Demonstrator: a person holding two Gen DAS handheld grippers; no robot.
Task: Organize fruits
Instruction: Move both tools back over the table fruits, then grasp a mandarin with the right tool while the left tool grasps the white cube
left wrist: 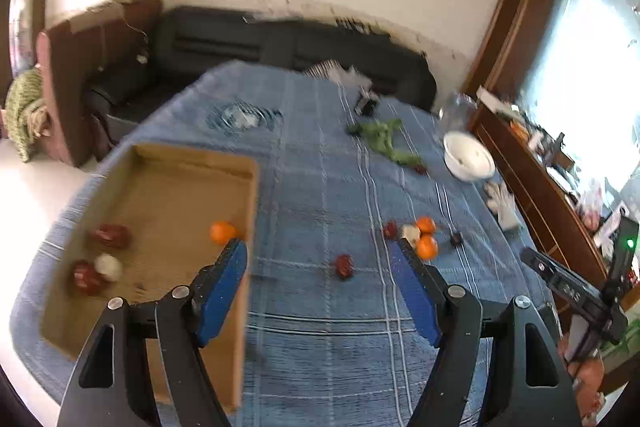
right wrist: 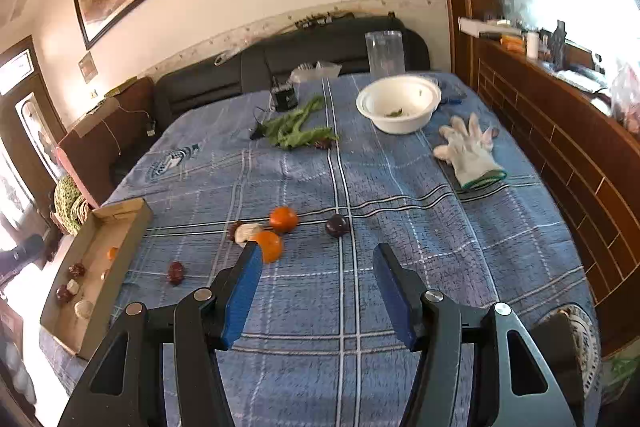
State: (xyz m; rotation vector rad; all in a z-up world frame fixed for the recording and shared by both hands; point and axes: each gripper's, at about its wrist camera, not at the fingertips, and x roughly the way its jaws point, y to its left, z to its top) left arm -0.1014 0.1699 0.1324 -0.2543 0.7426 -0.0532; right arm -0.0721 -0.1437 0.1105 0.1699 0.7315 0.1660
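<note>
Right wrist view: right gripper [right wrist: 316,255] wide open, holding nothing, above 2 oranges [right wrist: 269,246] on blue tablecloth [right wrist: 400,247]; left gripper [left wrist: 322,251] likewise.

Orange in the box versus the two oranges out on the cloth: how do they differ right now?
The boxed orange lies inside the cardboard box, against its right wall; the two cloth oranges lie loose on the blue tablecloth. The boxed orange lies apart from the other fruit there; the cloth pair lie beside a pale fruit. All three look alike in color and shape, and neither gripper holds any.
</note>
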